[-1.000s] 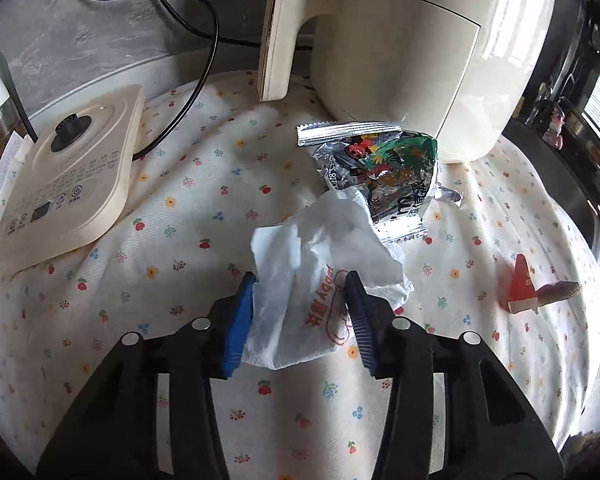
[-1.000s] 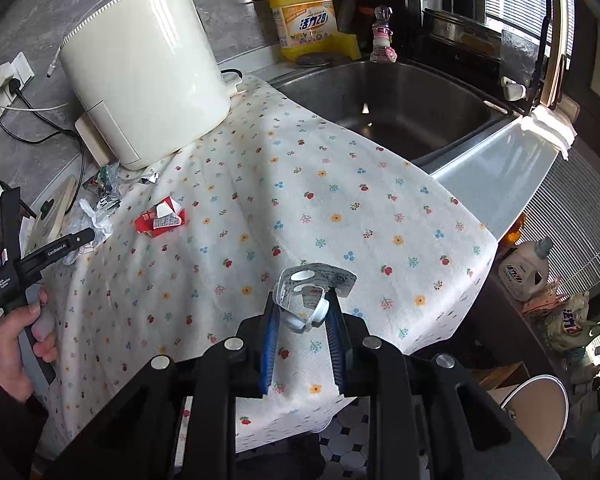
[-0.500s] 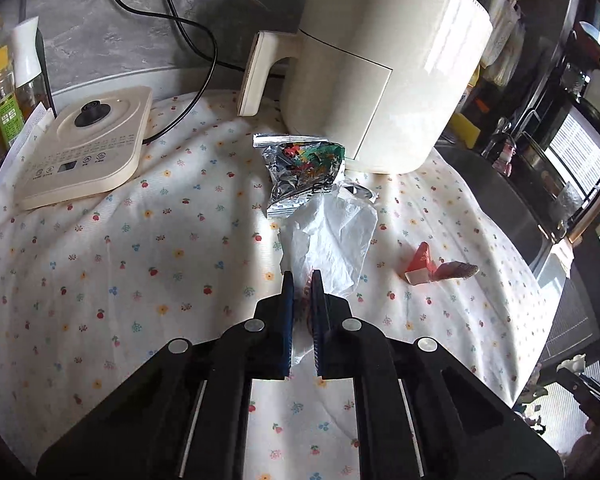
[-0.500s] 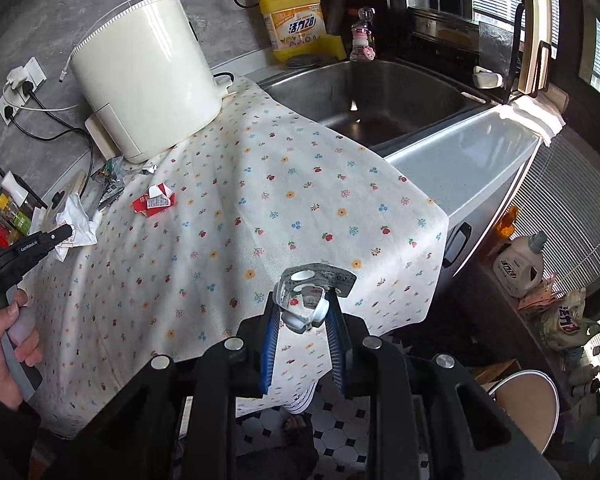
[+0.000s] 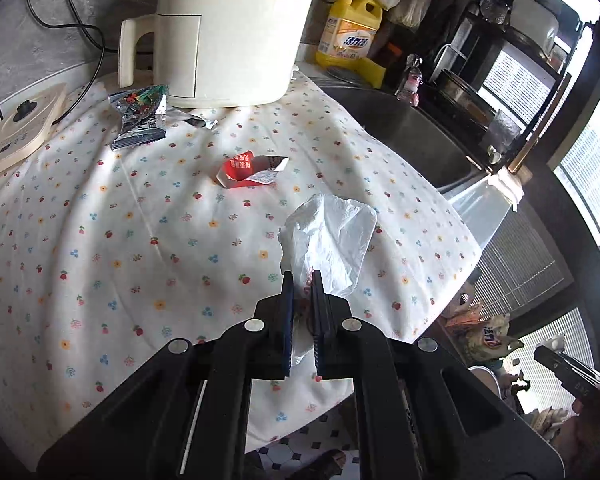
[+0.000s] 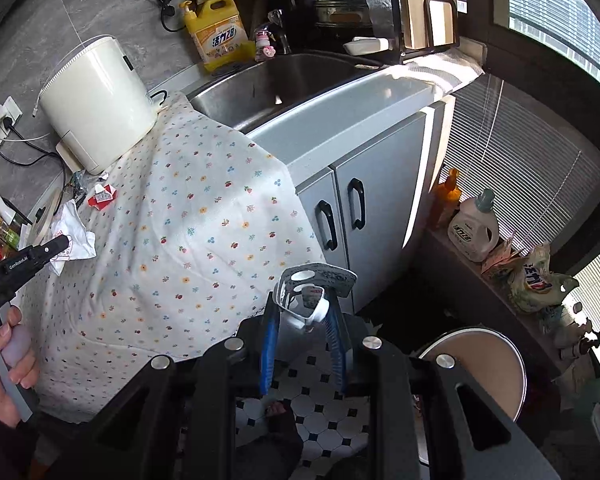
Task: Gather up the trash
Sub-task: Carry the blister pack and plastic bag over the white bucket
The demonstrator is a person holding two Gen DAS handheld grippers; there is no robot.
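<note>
My left gripper (image 5: 300,284) is shut on a crumpled white tissue (image 5: 332,236) and holds it above the flowered cloth (image 5: 120,240). The tissue also shows in the right wrist view (image 6: 74,240), beside the left gripper's fingers (image 6: 56,246). A red wrapper (image 5: 246,170) and a silver snack packet (image 5: 140,116) lie on the cloth near the cream appliance (image 5: 236,28). My right gripper (image 6: 302,308) is shut on a small white cup with a peeled foil lid (image 6: 312,286), held past the counter edge over the tiled floor. A round open bin (image 6: 480,368) stands on the floor to the right.
A steel sink (image 6: 284,84) lies right of the cloth, with a yellow detergent bottle (image 5: 350,36) behind it. A flat cream device (image 5: 16,128) sits at the far left. Grey cabinet doors (image 6: 352,200) stand below the sink. Bottles and bags (image 6: 476,228) line the window ledge.
My left gripper closed on the tissue, lifted it and swung right, away from the snack packet. My right gripper carried the cup right and off the counter, toward the floor bin.
</note>
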